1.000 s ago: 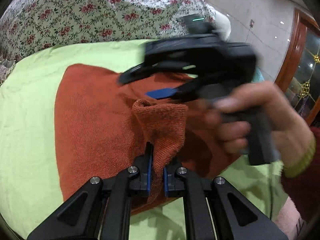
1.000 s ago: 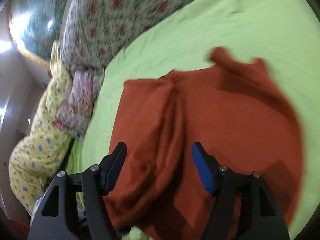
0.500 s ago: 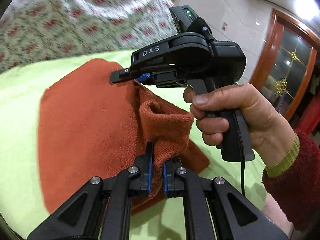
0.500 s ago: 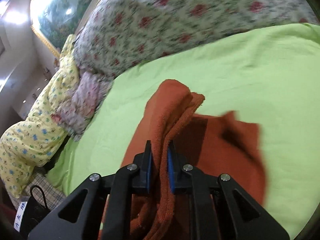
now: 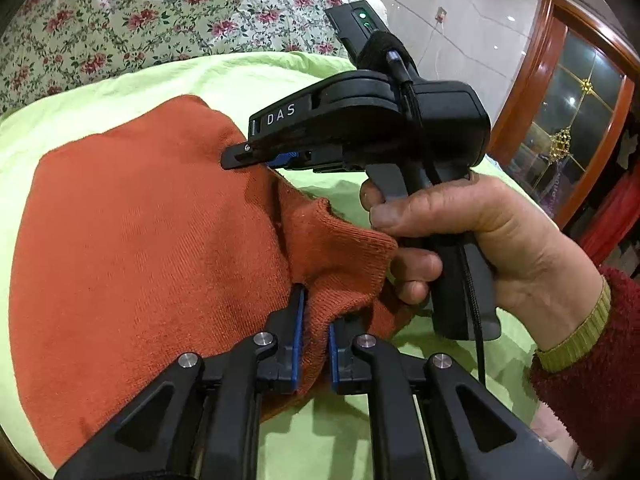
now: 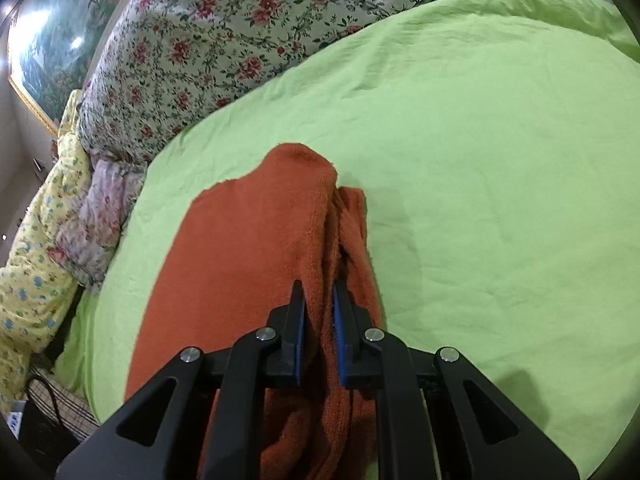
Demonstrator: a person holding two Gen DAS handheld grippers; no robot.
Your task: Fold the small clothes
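An orange knit garment lies spread on a lime-green sheet. My left gripper has a raised fold of its near edge between the pads; its jaws are opening slightly, and the pads still press the knit. In the left wrist view my right gripper, held by a person's hand, bites the garment's far edge. Seen from the right wrist, the right gripper is shut on a bunched ridge of the garment, lifted off the sheet.
A floral quilt lies bunched behind the sheet, also visible as the quilt in the right wrist view. A yellow patterned cloth hangs at the bed's left edge. A wooden door frame stands to the right.
The right gripper went from wide open above the garment to shut on a fold of it. Both grippers have carried their folds sideways, and the garment now lies narrower.
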